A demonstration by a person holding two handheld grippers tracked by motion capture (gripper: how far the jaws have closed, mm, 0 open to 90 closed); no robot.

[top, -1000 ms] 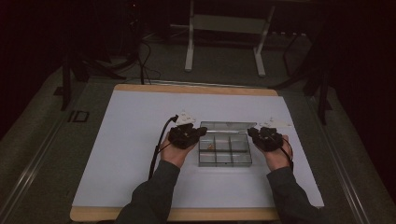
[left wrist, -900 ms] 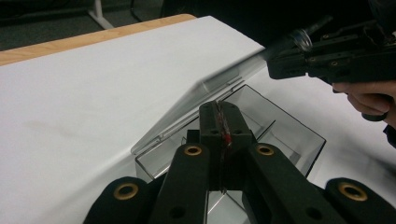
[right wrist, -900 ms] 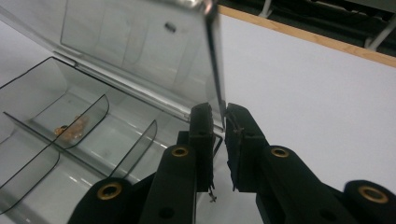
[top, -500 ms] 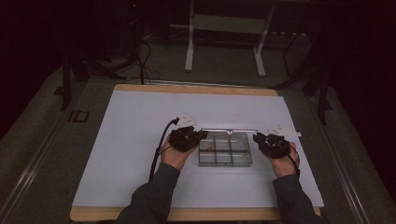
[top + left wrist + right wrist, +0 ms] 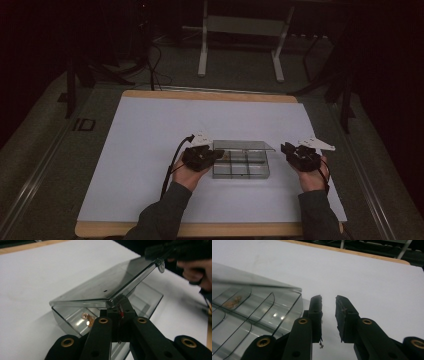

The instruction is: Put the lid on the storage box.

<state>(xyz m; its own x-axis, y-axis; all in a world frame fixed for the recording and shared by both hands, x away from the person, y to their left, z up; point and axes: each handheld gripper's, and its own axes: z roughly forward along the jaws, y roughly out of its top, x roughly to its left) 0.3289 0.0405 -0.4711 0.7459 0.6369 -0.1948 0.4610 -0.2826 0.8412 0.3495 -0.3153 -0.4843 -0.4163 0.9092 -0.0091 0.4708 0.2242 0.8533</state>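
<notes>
Now a clear plastic compartment box (image 5: 241, 164) sits on the white-covered bench (image 5: 150, 130), nearer the front edge than the back and a little right of the middle. Its transparent lid (image 5: 242, 145) is raised along the far side and stands tilted over the compartments. The left hand-held gripper (image 5: 212, 156) is at the box's left end with its jaws fully closed; in the left gripper view they pinch the near corner of the lid (image 5: 110, 287), holding it up at a slant. Below that lid, small copper-coloured pieces (image 5: 87, 319) lie in one compartment, and the same view shows the other hand (image 5: 197, 275) beyond the lid's far corner. The right hand-held gripper (image 5: 290, 150) hovers just off the box's right end, apart from it; its jaws have just been opening and now stand parted with nothing between them, only bare bench. In the right gripper view the box (image 5: 249, 312) lies just left of the jaws, its curved dividers visible through the plastic, with a few brownish bits (image 5: 233, 302) in a far compartment.
</notes>
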